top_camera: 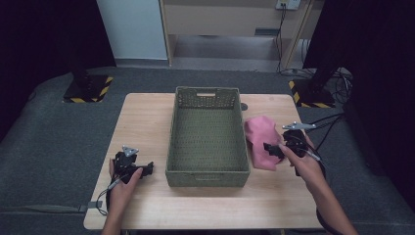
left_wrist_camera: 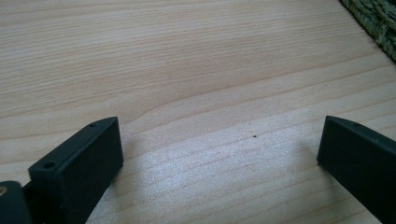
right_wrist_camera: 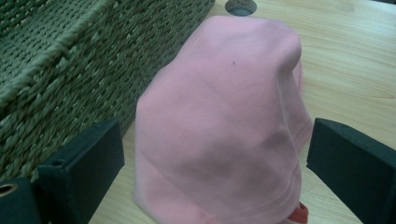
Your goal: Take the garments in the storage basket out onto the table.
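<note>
Right gripper (top_camera: pixel 270 148), seen from the high view, sits over the near right part of the wooden table (top_camera: pixel 147 112), its black jaws pointing left onto the pink cloth (top_camera: pixel 262 139). That cloth lies bunched on the table just right of the green woven basket (top_camera: pixel 208 174), touching or nearly touching its right wall. Left gripper (top_camera: pixel 147 169) rests on the near left part of the table, close to the basket's near left corner, held by the person's left hand (top_camera: pixel 122 183). Basket stands at the table's centre, long side running near to far.

Left gripper view: left gripper (left_wrist_camera: pixel 219 154) has its jaws spread wide with bare wooden table (left_wrist_camera: pixel 187 70) between them. A corner of the basket (left_wrist_camera: pixel 376 21) shows at far right.

Right gripper view: right gripper (right_wrist_camera: pixel 215 158) has its jaws spread wide on either side of the pink cloth (right_wrist_camera: pixel 219 116), which rises in a mound between them; neither jaw visibly touches it. Basket (right_wrist_camera: pixel 74 60) wall runs along the left, just beside the cloth. Wooden table (right_wrist_camera: pixel 350 56) lies to the right.
</note>
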